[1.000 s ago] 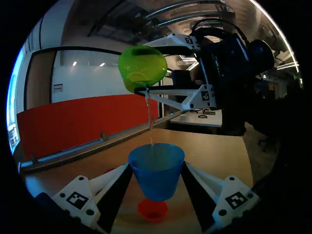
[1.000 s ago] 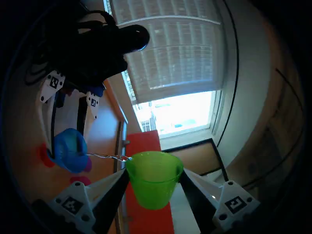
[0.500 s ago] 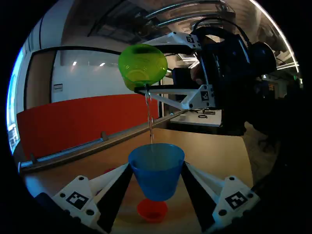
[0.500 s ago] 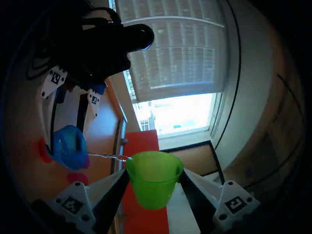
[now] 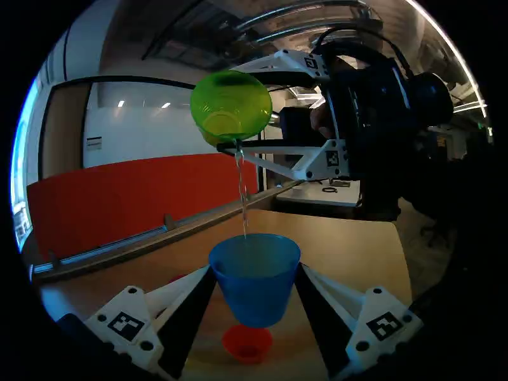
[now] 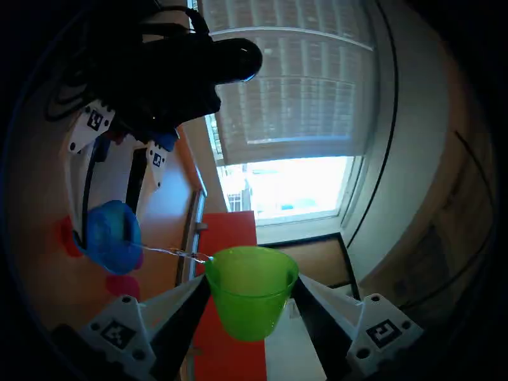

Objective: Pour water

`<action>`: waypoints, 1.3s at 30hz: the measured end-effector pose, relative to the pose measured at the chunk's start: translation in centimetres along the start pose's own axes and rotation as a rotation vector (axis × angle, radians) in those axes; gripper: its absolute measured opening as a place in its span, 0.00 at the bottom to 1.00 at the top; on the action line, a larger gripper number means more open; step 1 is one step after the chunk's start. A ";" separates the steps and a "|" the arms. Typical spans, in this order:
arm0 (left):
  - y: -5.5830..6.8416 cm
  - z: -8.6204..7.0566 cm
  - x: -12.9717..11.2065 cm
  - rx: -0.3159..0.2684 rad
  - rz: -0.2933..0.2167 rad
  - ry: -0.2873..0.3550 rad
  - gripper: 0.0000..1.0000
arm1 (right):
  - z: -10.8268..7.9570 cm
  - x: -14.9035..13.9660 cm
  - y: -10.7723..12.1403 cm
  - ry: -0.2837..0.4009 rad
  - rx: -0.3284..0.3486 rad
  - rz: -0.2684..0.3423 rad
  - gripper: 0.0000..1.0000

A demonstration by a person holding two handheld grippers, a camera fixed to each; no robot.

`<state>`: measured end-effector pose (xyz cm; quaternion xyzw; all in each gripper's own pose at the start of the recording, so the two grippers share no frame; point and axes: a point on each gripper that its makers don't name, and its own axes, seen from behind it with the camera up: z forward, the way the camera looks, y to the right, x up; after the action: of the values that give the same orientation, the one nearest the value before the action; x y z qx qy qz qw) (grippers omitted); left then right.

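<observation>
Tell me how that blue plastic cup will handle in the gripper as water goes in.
The blue tapered plastic cup looks thin and translucent, so it probably flexes under a harder squeeze from the left gripper. Widening upward, it likely wedges between the fingers rather than sliding down. The thin water stream landing in it should make it heavier.

The green cup [image 5: 231, 108], top centre of the left gripper view, is translucent plastic, smooth and glossy. The blue cup [image 5: 255, 278], lower centre, is the same smooth translucent plastic with less shine. The water [image 5: 241, 197] between them is a clear, glinting thread. The left gripper [image 5: 254, 273] has fingers [image 5: 136, 314] of matt white plastic with black inner faces. The table [image 5: 355, 247] looks like smooth wood with a soft sheen. The red cup [image 5: 247, 343] at the bottom is shiny plastic. The wall panel [image 5: 127, 197] at left is matt red; the rail [image 5: 190, 222] below it looks like dull metal.
</observation>
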<state>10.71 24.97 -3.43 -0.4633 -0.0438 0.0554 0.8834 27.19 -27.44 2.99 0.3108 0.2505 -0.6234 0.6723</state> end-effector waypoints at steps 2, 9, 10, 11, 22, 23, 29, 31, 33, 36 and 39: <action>0.0 0.0 0.1 0.001 0.002 0.001 0.85 | 0.1 -0.2 0.0 -0.006 0.000 -0.013 0.90; -0.1 0.0 0.1 0.003 0.000 0.001 0.85 | 0.0 -0.1 0.1 -0.006 -0.003 -0.034 0.90; -0.2 0.0 0.0 0.003 0.000 0.001 0.85 | 0.0 0.0 0.2 -0.005 -0.004 -0.037 0.90; -0.2 0.0 0.0 0.004 0.000 0.000 0.85 | 0.0 0.0 0.2 -0.004 -0.006 -0.040 0.90; -0.4 0.0 -0.1 0.009 -0.003 0.001 0.85 | 0.1 0.4 0.5 0.006 -0.012 -0.086 0.90; -0.5 0.0 0.0 0.010 -0.003 0.001 0.85 | 0.1 0.4 0.5 0.008 -0.011 -0.092 0.90; -0.5 -0.1 0.1 0.010 -0.006 0.005 0.85 | 0.3 0.5 0.5 0.009 -0.010 -0.119 0.90; -0.6 -0.1 0.0 0.010 -0.007 0.006 0.85 | 0.3 0.5 0.6 0.011 -0.011 -0.126 0.90; -0.6 -0.1 0.0 0.011 -0.007 0.005 0.85 | 0.3 0.6 0.6 0.012 -0.012 -0.132 0.90; -0.7 -0.1 -0.1 0.014 -0.007 0.005 0.85 | 0.3 0.6 0.7 0.014 -0.012 -0.140 0.90; -0.8 -0.1 -0.1 0.016 -0.009 0.006 0.85 | 0.3 0.7 0.7 0.016 -0.011 -0.146 0.90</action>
<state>10.64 24.43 -2.81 -0.4563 -0.0429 0.0504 0.8873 27.91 -28.11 2.80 0.2929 0.2814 -0.6669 0.6247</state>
